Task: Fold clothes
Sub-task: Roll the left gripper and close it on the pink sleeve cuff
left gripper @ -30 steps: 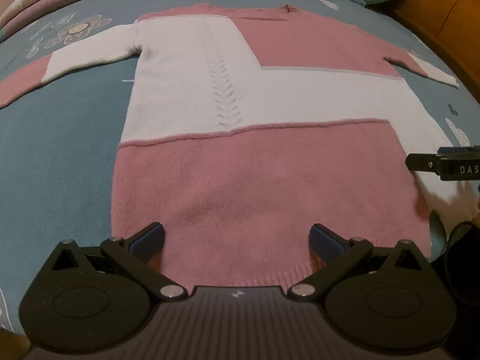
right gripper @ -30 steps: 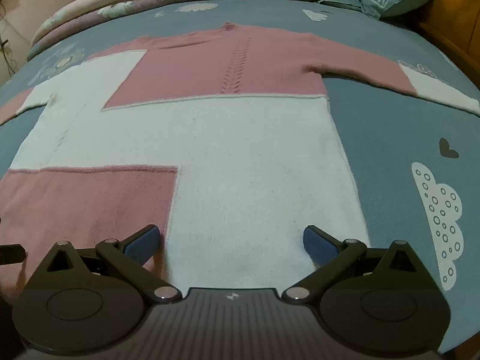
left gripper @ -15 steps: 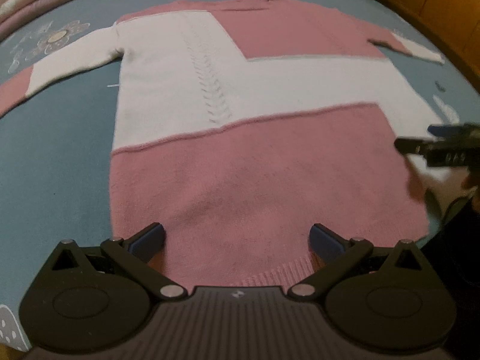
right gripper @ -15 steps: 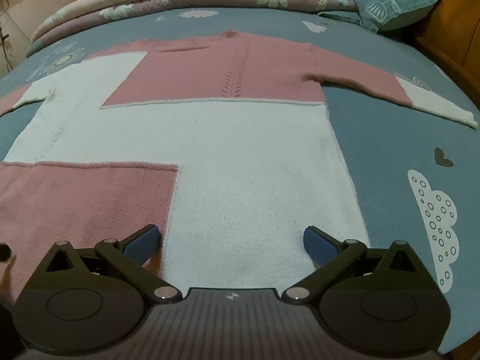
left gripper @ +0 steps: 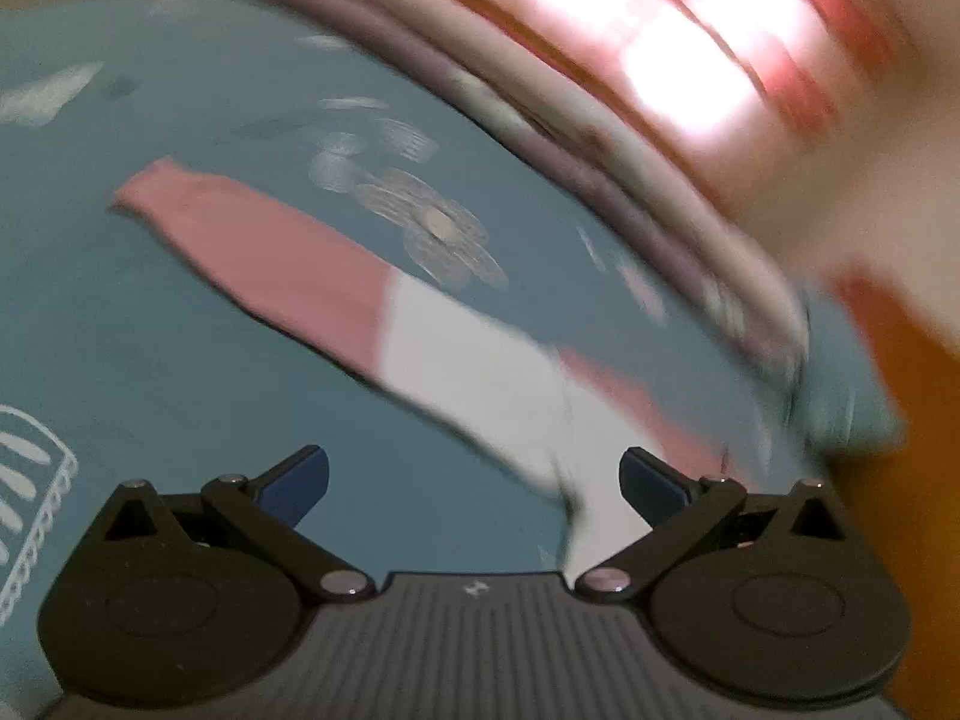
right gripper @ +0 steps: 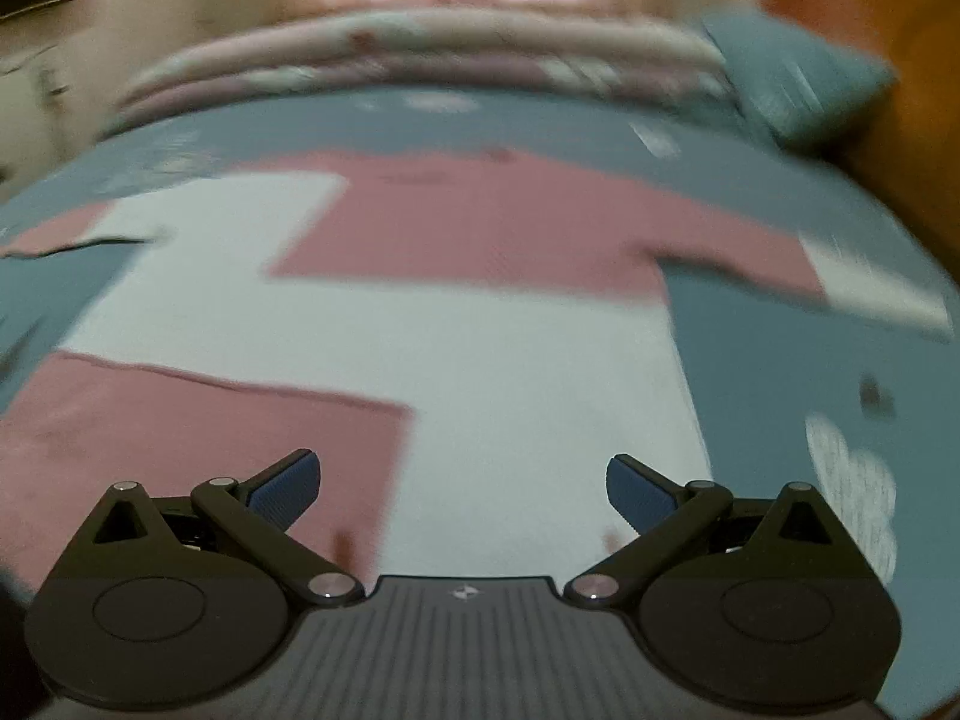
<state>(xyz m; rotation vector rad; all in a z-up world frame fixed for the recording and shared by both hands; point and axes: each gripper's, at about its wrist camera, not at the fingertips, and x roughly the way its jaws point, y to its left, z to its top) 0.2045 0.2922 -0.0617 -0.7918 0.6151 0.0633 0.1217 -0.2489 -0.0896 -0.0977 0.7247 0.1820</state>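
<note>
Over the teal printed bedspread (left gripper: 180,372), the left wrist view has swung away from the hem of the pink-and-white knitted sweater (left gripper: 456,354) to its outstretched sleeve, blurred; the left gripper (left gripper: 474,474) hangs above it, jaws wide apart and empty, folded floral quilts (left gripper: 630,192) and a bright window beyond. In the right wrist view the right gripper (right gripper: 459,483), also spread and empty, has risen over the sweater (right gripper: 480,330), which lies flat; a teal pillow (right gripper: 792,78) sits beyond its right sleeve.

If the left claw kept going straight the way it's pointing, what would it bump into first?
Probably the sweater's sleeve, lying across the blue bedsheet ahead of the open left gripper. The picture is motion-blurred, so depth is uncertain; it might touch the sheet first.
</note>
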